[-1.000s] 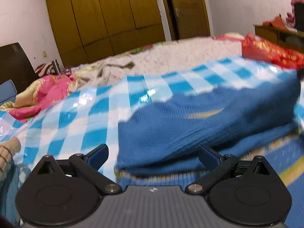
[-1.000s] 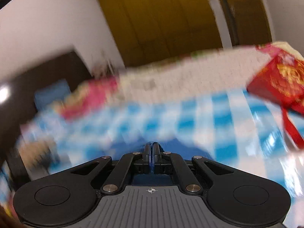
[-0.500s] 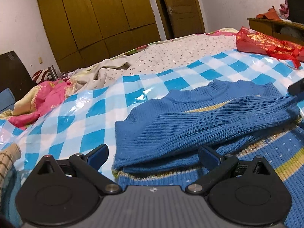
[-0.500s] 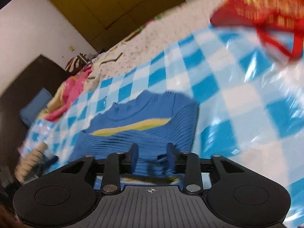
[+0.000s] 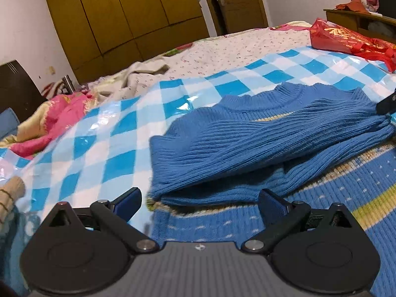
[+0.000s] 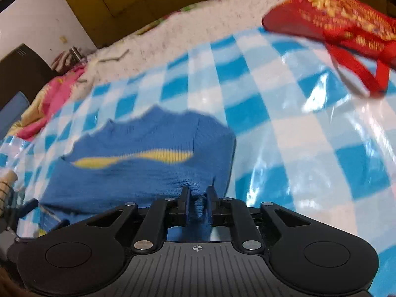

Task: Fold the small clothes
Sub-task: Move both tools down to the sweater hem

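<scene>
A blue ribbed sweater (image 5: 259,133) with a yellow stripe lies on the blue-and-white checked sheet (image 5: 104,148), one sleeve folded across its chest. My left gripper (image 5: 200,201) hovers open over the sweater's near left edge, with nothing between its fingers. In the right wrist view the sweater (image 6: 138,170) fills the lower left, and my right gripper (image 6: 198,199) is at its right side. Its jaws are closing, and a bunched fold of blue knit sits pinched between them. The dark tip of that gripper (image 5: 387,104) shows at the sweater's right end.
A red printed bag (image 6: 334,22) with loop handles lies at the far right of the sheet. Pink bedding (image 5: 64,113) is heaped at the left. A beige knit item (image 5: 11,193) sits at the near left edge. Wooden wardrobes (image 5: 138,12) stand behind the bed.
The right gripper went from shut to wide, sank toward the sweater and narrowed onto a fold of it. The sleeve settled across the sweater. The left gripper stayed in place, open.
</scene>
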`<act>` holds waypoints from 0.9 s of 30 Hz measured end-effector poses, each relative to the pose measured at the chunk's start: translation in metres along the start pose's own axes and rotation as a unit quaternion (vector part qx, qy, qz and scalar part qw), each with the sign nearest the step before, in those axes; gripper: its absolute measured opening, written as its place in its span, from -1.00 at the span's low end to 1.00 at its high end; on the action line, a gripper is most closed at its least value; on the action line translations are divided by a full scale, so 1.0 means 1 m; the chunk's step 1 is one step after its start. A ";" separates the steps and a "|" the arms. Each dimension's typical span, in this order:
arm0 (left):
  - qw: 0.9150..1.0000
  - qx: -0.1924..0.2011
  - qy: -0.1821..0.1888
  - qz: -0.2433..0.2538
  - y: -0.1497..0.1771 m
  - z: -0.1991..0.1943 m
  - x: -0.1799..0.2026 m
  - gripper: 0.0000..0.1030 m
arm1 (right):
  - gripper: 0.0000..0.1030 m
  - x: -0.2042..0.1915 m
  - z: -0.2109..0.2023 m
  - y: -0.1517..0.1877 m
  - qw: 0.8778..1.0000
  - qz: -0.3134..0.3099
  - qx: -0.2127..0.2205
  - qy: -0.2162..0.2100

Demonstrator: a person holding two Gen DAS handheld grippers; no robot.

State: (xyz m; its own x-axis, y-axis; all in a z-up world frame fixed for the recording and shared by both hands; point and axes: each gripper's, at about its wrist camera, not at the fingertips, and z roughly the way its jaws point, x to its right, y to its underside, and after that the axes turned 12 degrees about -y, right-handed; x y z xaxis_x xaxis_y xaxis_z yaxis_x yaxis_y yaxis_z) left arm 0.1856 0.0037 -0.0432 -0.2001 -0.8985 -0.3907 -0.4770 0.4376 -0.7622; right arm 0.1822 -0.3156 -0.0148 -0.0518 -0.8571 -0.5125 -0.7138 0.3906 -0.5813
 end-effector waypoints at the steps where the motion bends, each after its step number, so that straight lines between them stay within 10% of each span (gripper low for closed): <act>1: 1.000 0.003 -0.003 0.002 0.001 -0.003 -0.003 1.00 | -0.67 -0.002 -0.009 0.003 1.000 0.006 0.016 -0.007; 7: 0.999 -0.011 -0.030 -0.015 0.014 -0.002 -0.024 1.00 | -0.61 -0.027 -0.041 0.033 0.998 -0.065 0.013 -0.006; 13: 0.995 -0.050 -0.067 -0.056 0.028 0.007 -0.041 1.00 | -0.74 -0.014 -0.004 0.050 0.994 -0.070 -0.018 0.081; 27: 0.993 -0.098 -0.017 -0.068 0.068 -0.054 -0.077 1.00 | -0.57 -0.037 -0.070 0.081 0.997 -0.038 -0.061 0.006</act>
State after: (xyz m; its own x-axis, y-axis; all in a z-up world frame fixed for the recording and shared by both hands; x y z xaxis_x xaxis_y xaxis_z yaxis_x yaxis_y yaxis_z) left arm 0.1226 0.1010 -0.0367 -0.0944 -0.9455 -0.3116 -0.6559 0.2945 -0.6950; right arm 0.0775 -0.2761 0.0013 -0.0019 -0.8870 -0.4618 -0.7951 0.2814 -0.5372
